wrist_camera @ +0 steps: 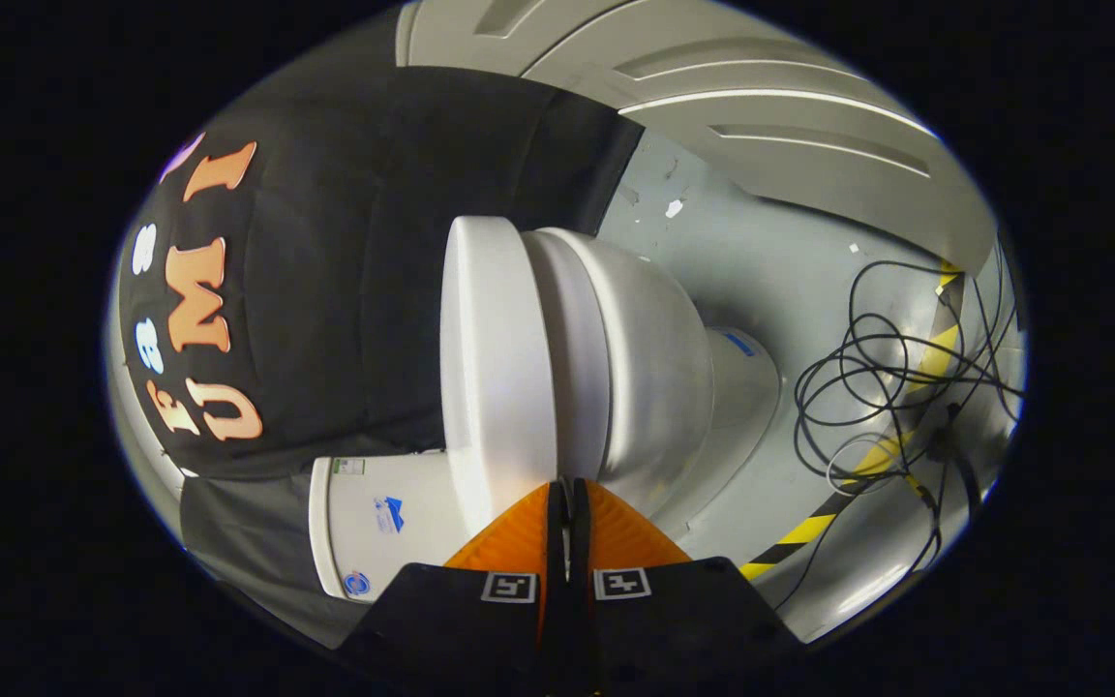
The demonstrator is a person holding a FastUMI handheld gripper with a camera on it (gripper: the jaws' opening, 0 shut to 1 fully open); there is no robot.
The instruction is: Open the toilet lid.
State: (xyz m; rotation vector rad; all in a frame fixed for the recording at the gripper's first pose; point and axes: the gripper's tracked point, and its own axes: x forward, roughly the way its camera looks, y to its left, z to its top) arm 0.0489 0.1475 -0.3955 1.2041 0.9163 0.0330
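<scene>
The view is rolled on its side. A white toilet stands ahead, its lid (495, 368) lying flat against the seat (572, 368), with the bowl (659, 378) beyond the seat and the tank (378, 523) beside the lid's hinge end. My gripper (563, 484) is shut, its two fingers pressed together with nothing visible between them. The fingertips sit right at the seam where the lid's edge meets the seat; I cannot tell whether they touch it.
The toilet's pedestal (741, 387) stands on a grey floor (761, 252). A tangle of black cables (867, 387) lies on the floor near a yellow-and-black tape strip (814, 528). White panelled doors (790, 116) close off the far side. Black cloth (374, 271) hangs behind the toilet.
</scene>
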